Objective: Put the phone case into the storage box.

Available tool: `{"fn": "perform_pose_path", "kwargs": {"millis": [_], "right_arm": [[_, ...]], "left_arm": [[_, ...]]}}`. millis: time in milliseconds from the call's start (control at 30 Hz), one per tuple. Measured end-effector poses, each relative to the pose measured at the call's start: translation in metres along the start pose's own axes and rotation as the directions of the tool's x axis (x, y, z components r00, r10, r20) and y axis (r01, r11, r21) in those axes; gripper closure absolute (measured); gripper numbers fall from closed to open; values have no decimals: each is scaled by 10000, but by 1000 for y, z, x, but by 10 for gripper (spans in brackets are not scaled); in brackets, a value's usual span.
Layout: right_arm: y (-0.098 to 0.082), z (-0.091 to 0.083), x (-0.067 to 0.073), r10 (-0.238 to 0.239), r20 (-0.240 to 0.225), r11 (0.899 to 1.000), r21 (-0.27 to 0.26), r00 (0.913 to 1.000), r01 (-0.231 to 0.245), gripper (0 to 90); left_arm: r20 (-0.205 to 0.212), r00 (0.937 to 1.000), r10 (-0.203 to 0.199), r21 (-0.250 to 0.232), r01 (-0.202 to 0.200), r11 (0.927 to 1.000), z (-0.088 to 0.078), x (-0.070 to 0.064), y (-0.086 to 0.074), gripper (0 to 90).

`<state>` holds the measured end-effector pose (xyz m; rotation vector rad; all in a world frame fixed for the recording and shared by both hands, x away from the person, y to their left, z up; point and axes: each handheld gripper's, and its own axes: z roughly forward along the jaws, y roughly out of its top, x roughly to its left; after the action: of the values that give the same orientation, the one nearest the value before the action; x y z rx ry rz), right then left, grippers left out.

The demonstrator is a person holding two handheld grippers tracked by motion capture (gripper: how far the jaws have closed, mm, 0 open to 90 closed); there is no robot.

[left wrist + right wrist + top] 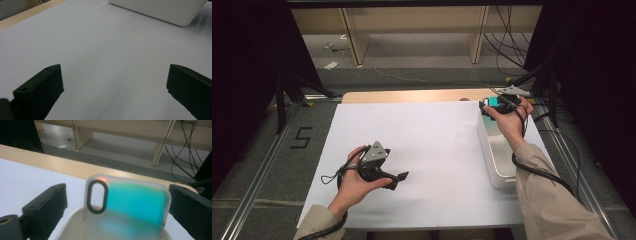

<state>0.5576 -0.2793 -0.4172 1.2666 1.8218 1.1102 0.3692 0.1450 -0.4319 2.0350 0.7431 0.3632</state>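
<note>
A translucent phone case (136, 200) with a teal back and a black-rimmed camera cutout stands upright at the far end of a white bin (71, 221). My right gripper (117, 200) is open, one jaw on each side of the case. The right jaw is at the case's edge and the left jaw stands clear of it. In the high view the right gripper (493, 104) hovers over the far end of the bin (484, 145), where the case (493, 101) shows as a teal patch. My left gripper (398, 181) is open and empty above the white sheet (432, 135), and in its own view (115, 80) the jaws are wide apart.
The white sheet covers a wooden table whose far edge (412, 95) shows bare. The bin (160, 10) lies along the table's right side. Beyond the table are wooden legs (80, 135) and black cables (182, 147) on the floor.
</note>
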Motion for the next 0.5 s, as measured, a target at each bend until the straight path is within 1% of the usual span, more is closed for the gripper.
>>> {"fn": "perform_pose_path", "kwargs": {"millis": [333,433,500], "right_arm": [[3,-3,-2,1,101,9997,-239,9999,2,17],[5,-4,-4,28,212,9992,-401,9998,-20,18],[6,-5,-5,65,183,9988,-496,9998,-56,19]], "left_arm": [[0,10000,2,1,-2,10000,0,0,0,4],[-1,10000,-10,-12,10,10000,0,0,0,4],[-6,10000,-1,1,1,10000,0,0,0,4]]}}
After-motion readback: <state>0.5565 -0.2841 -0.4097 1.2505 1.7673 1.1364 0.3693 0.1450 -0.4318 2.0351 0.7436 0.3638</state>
